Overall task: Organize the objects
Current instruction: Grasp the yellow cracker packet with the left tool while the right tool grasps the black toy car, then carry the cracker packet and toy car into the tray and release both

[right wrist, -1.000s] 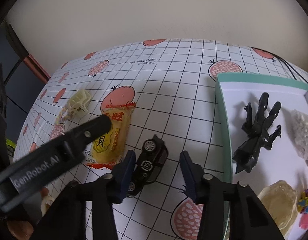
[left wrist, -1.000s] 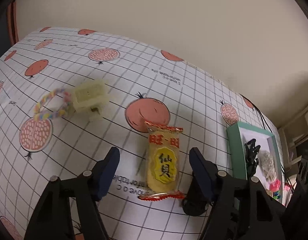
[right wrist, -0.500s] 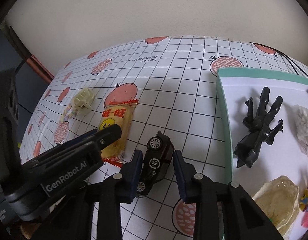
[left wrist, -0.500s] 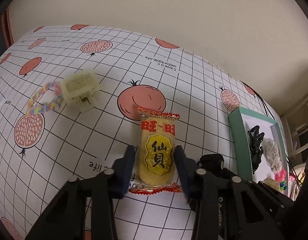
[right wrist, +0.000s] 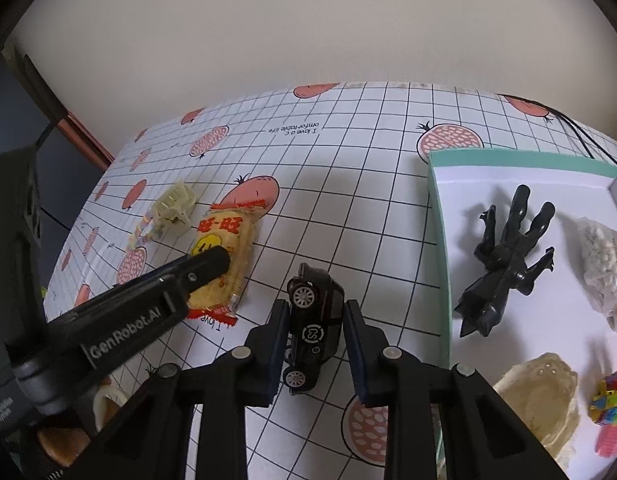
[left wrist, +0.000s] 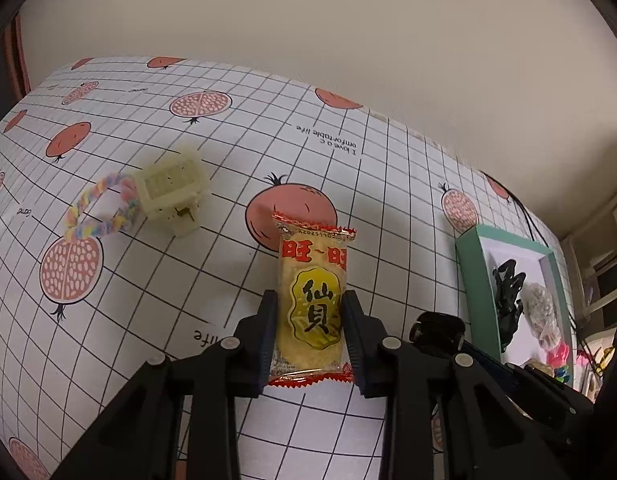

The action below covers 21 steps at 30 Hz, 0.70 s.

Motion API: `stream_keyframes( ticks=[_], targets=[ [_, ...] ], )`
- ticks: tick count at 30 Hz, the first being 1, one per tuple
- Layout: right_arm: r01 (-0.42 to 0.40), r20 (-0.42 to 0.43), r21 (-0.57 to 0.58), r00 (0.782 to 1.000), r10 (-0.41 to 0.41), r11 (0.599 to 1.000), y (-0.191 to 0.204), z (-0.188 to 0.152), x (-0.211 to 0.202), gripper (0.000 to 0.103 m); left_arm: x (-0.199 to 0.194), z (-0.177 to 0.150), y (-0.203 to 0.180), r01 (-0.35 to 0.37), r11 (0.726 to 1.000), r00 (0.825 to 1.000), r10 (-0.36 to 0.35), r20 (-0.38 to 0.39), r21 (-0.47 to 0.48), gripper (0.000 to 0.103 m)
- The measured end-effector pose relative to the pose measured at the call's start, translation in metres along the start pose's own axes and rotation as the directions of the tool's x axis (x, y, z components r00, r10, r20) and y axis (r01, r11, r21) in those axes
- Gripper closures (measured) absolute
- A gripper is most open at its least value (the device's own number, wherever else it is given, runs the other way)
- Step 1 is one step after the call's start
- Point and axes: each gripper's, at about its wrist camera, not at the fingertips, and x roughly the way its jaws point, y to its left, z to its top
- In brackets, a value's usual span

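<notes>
Crinkly foil of the snack packet (left wrist: 311, 312) was pinched between the left gripper (left wrist: 308, 332) jaws, near on the table (left wrist: 228, 128); the right gripper (right wrist: 314, 344) clasped the toy car (right wrist: 314, 320). Both were best lifted level, then carried right to the tray (right wrist: 438, 240).

"GenRobot.AI" on the left gripper (right wrist: 212, 264) arm — "仙貝" on the snack packet (left wrist: 311, 308) — "I love a comfortable life" on the tablecloth (right wrist: 348, 184).

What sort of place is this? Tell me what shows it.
Probably a home tabletop set up for tidying. A pomegranate-print tablecloth covers the table by a plain wall, odds and ends like a snack packet and toy car lie loose, and a teal-rimmed tray collects others.
</notes>
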Motion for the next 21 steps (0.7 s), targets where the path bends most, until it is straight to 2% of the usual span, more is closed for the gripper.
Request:
stream_keyframes(
  ticks=[13,21],
  targets=[
    [-0.008,0.044,0.008,0.999,0.007,1.000,-0.002,0.005,-0.024,0.074,-0.020,0.007,-0.005,0.018,1.000,0.999,-0.017,0.041,-0.014,0.070],
    [-0.007,0.104,0.047,0.995,0.002,0.999,-0.024,0.009,-0.061,0.074,-0.044,0.005,-0.024,0.034,0.999,0.997,-0.033,0.067,-0.005,0.070]
  ],
)
